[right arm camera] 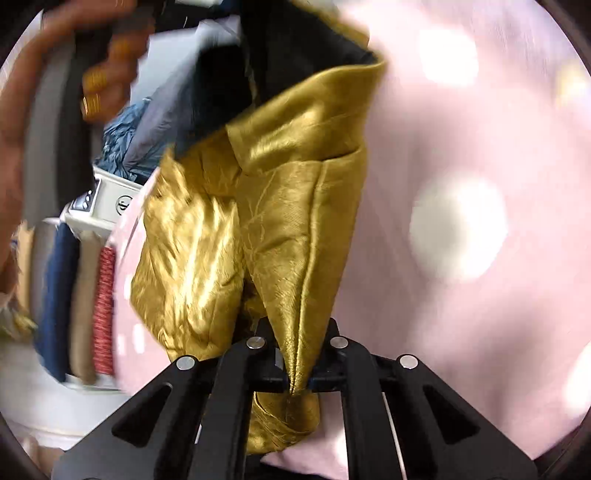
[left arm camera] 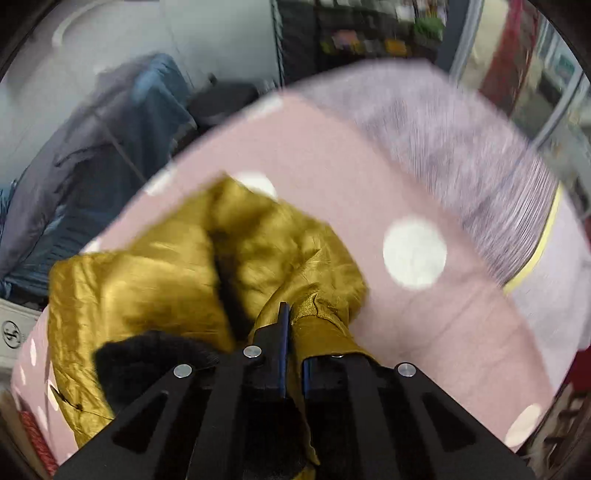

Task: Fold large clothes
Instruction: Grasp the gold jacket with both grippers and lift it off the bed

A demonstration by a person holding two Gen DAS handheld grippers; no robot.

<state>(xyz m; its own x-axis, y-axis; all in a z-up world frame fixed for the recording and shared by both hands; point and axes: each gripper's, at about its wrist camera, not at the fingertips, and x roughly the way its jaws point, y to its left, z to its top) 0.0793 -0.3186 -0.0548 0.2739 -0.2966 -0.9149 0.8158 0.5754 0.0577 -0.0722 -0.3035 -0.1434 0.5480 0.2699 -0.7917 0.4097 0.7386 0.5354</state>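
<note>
A shiny gold garment (left arm camera: 155,280) with a black furry trim (left arm camera: 147,362) lies bunched and creased on a pink sheet (left arm camera: 424,332) dotted with white spots, both grippers clamped on its cloth. The left gripper (left arm camera: 293,332) pinches a narrow gathered fold of the gold fabric between its dark fingers, while the right gripper (right arm camera: 295,369) is closed on a hemmed edge of the same garment (right arm camera: 288,221), which rises from its jaws toward a black lining (right arm camera: 295,44) at the top of the right wrist view. No readable writing shows; only a round emblem on a white box (right arm camera: 118,203) just beside the sheet's edge, too small to make out. Beyond the sheet from the garment lies a blurred lilac knit (left arm camera: 461,147). Off the sheet's edge hang blue and grey clothes (left arm camera: 110,147), with dark shelving (left arm camera: 351,33) behind them. A person's hand (right arm camera: 55,74) wearing gold rings appears, blurred, beyond the garment in the right wrist view.
</note>
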